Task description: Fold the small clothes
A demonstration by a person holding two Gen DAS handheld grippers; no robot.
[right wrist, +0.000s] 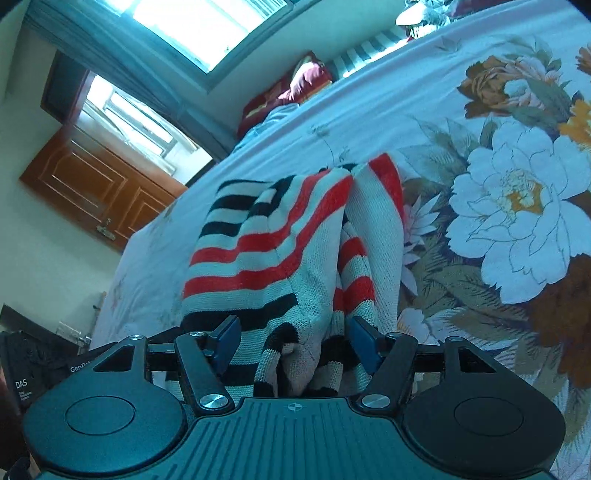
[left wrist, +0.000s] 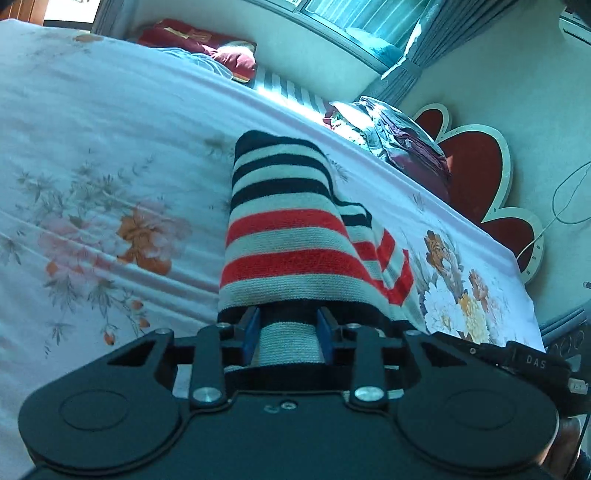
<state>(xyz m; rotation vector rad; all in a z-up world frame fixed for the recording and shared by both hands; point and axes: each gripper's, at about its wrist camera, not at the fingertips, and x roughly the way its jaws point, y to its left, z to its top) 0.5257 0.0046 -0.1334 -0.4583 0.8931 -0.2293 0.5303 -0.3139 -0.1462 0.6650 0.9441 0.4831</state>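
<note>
1. On the flower-printed white bedsheet (left wrist: 110,155) lies the knitted garment striped in red, black and white (left wrist: 284,236), bunched into loose folds near the bed's middle.
2. The left gripper (left wrist: 287,332) has a fold of the knit between its blue pads; whether they press it I cannot tell.
3. The right gripper (right wrist: 291,341) stands spread, crumpled knit lying loosely between its jaws.
4. Beyond the garment, a heap of mixed clothes (left wrist: 391,136) sits by the red scalloped headboard (left wrist: 476,173).
5. A dark red pillow (left wrist: 207,48) rests under the window (right wrist: 192,26); a brown wooden door (right wrist: 99,184) stands aside.
</note>
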